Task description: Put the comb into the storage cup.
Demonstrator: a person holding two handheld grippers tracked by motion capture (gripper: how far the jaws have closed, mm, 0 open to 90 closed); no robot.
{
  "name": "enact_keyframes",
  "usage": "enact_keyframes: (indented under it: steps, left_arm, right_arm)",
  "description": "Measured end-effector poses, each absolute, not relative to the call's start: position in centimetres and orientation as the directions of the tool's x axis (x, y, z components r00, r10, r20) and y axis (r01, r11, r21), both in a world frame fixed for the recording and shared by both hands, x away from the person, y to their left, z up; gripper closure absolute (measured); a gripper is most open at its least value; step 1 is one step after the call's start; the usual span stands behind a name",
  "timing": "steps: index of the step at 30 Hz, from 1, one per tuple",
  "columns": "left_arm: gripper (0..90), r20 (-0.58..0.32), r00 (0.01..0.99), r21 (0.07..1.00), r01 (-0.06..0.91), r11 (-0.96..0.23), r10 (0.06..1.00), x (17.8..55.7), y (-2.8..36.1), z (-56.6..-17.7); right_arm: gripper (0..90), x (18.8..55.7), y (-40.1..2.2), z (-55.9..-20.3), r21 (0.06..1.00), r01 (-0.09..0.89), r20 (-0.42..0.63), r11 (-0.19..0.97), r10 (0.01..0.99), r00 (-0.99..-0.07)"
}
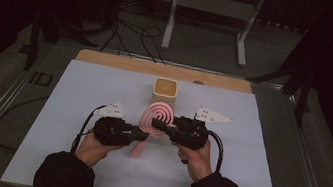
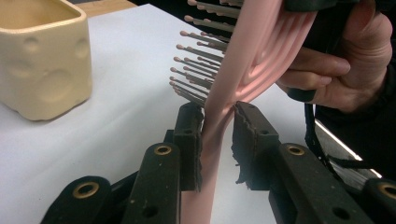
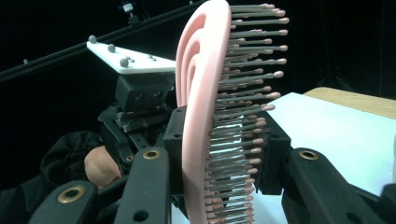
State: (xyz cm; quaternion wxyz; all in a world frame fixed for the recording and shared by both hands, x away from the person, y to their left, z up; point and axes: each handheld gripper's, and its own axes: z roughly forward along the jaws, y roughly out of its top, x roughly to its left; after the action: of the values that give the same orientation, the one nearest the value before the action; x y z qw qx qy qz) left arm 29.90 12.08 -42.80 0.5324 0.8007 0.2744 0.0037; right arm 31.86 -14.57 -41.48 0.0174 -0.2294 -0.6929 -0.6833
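Left gripper (image 2: 218,135) clamped on the pink hairbrush (image 1: 158,115) at its handle, right gripper (image 3: 219,154) pinching the bristled head, brush held upright between them above the table (image 1: 71,109), just before the yellow cup (image 1: 165,93).

Dark room, grey floor (image 1: 2,62), white metal frame (image 1: 211,4) behind table.

No readable text, label, brand, number or sign on anything here.
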Motion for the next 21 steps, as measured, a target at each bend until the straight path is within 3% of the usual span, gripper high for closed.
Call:
enact_keyframes:
  steps: [12, 21]
  left_arm:
    - [62.4, -0.283, 0.846, 0.854, 0.437, -0.283, 0.452, 29.93, 12.09, -42.94]
    - [41.5, -0.284, 0.832, 0.861, 0.440, -0.255, 0.477, 29.92, 12.59, -43.21]
  right_arm:
    - [64.6, 31.68, -14.03, -41.18, 0.937, 0.345, 0.342, -0.055, 0.345, -0.874]
    - [64.7, 31.70, -14.37, -41.15, 0.936, 0.345, 0.346, -0.069, 0.360, -0.866]
